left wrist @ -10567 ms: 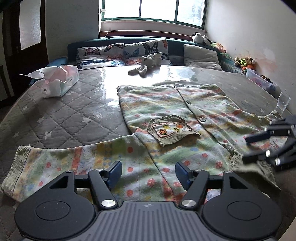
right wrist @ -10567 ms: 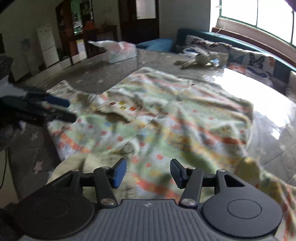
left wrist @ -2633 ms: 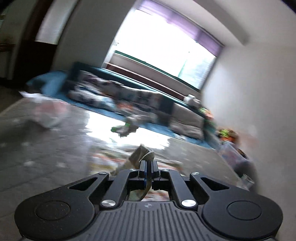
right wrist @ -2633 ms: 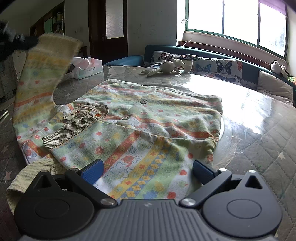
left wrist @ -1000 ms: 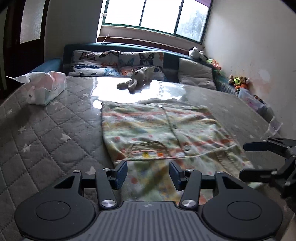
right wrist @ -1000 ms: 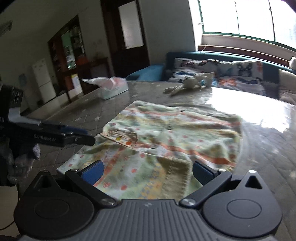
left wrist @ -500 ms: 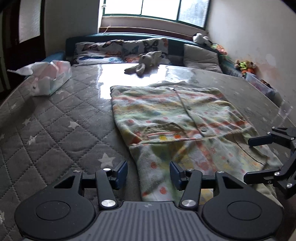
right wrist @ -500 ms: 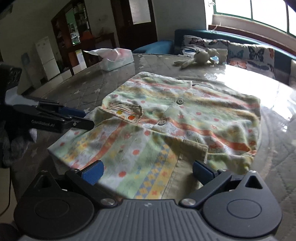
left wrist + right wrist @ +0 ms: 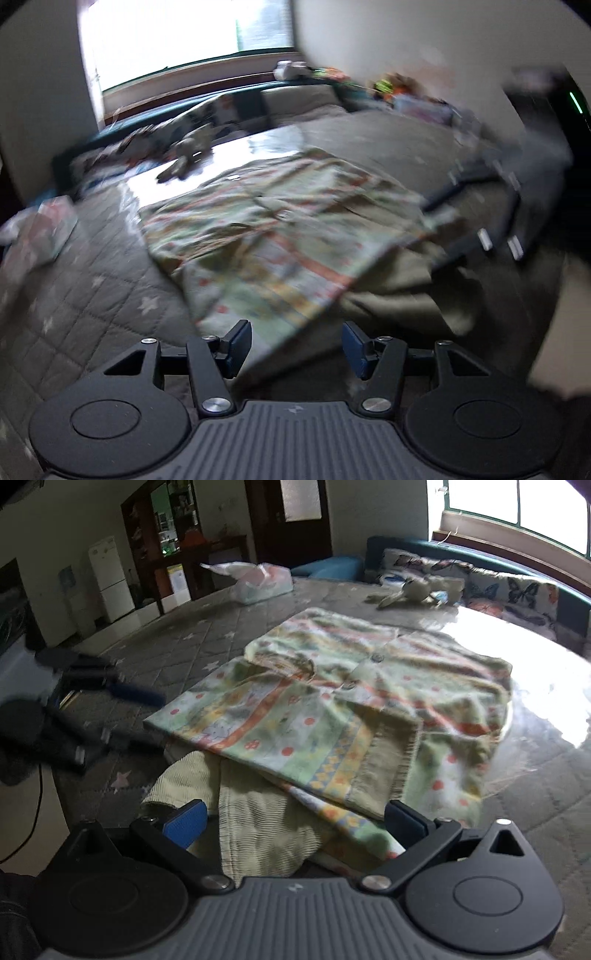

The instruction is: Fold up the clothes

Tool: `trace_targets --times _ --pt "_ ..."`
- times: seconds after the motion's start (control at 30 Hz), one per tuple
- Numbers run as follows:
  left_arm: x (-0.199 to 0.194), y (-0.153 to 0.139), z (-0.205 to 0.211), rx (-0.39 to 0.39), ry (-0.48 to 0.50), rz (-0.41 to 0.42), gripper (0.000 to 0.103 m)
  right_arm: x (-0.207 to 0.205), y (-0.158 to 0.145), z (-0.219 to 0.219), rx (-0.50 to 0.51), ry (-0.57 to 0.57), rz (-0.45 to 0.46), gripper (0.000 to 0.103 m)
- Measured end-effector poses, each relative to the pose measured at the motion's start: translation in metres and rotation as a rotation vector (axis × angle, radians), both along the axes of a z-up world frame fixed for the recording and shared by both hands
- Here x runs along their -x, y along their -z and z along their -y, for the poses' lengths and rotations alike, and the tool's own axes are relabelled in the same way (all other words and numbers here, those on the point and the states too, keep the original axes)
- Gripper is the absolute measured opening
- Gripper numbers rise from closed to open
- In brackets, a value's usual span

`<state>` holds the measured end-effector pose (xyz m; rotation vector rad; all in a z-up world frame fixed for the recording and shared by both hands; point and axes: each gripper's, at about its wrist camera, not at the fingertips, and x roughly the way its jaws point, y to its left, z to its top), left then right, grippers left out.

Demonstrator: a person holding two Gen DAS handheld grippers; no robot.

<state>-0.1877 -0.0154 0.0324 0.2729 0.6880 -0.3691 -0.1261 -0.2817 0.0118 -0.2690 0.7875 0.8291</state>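
Observation:
A patterned child's cardigan (image 9: 280, 236) lies flat on the quilted grey table (image 9: 92, 295), both sleeves folded across its front. It also shows in the right wrist view (image 9: 369, 701), with its ribbed olive collar (image 9: 258, 819) nearest the camera. My left gripper (image 9: 297, 345) is open and empty at the cardigan's near edge; the view is blurred. My right gripper (image 9: 295, 821) is wide open, its jaws either side of the collar without holding it. The right gripper shows in the left wrist view (image 9: 480, 221); the left gripper shows in the right wrist view (image 9: 122, 716).
A tissue box (image 9: 258, 581) stands at the far left of the table. A plush rabbit (image 9: 410, 589) lies at the far end before butterfly cushions (image 9: 509, 590). Toys and a clear box (image 9: 417, 105) sit far right. The table's near edge drops off at left (image 9: 59, 771).
Both grippers have shifted to the collar end. The left wrist view has swung right and blurred. The right gripper now hangs lower over the ribbed collar. The cardigan has not moved.

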Motion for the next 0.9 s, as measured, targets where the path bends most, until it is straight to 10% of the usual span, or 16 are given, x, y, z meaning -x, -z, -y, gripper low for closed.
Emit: trace_targets --times 0.4,0.67,0.9 --pt "0.014 0.016 0.052 -0.114 0.215 0.15 0.057 0.018 -0.005 0.023 0.187 0.048 0.181 0.103" --pt "-0.004 0.004 0.049 0.006 0.193 0.151 0.013 0.034 0.007 0.024 0.25 -0.019 0.214 0.099" --pt "-0.039 -0.028 0.024 0.179 0.091 0.125 0.008 0.034 0.007 0.001 0.214 -0.07 0.286 0.087"
